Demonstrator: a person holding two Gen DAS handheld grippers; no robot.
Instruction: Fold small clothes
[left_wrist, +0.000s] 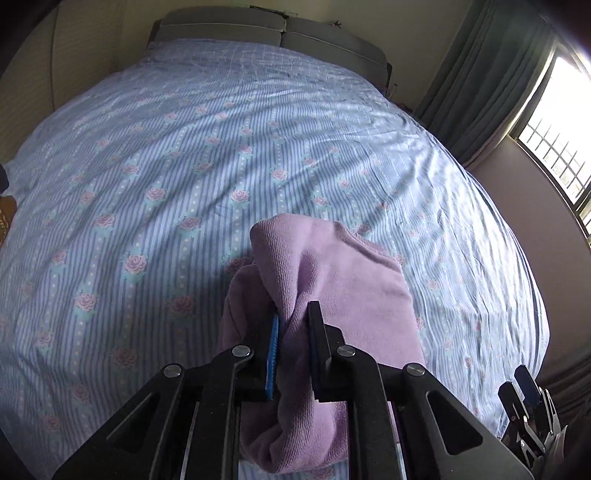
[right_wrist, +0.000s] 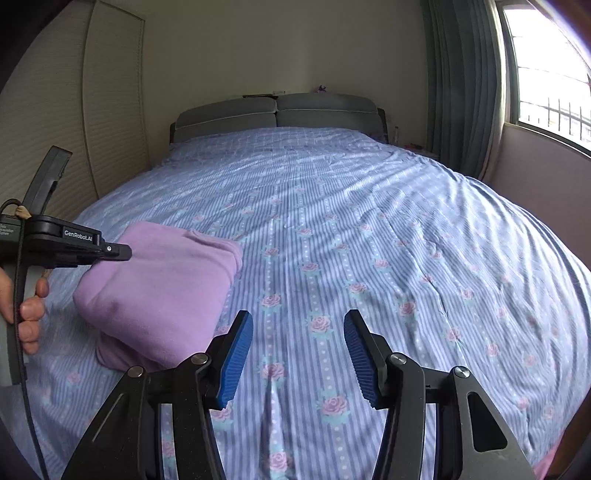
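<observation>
The folded lilac garment (left_wrist: 325, 295) sits low and centre in the left wrist view, lying on the striped, rose-printed bedsheet (left_wrist: 184, 166). The left claw (left_wrist: 293, 321) is nearly shut, with a ridge of the lilac cloth pinched between its blue pads. From the right wrist view, the same bundle lies at the lower left of the frame, its long axis running from lower left up toward the middle. The right claw (right_wrist: 298, 332) stands about half open and empty, over bare sheet just to the right of the bundle. So the left hand (right_wrist: 26, 314) is the nearer one. The left tool's body reads "GenRobot.AI"; the smaller print beside it is too small to read.
</observation>
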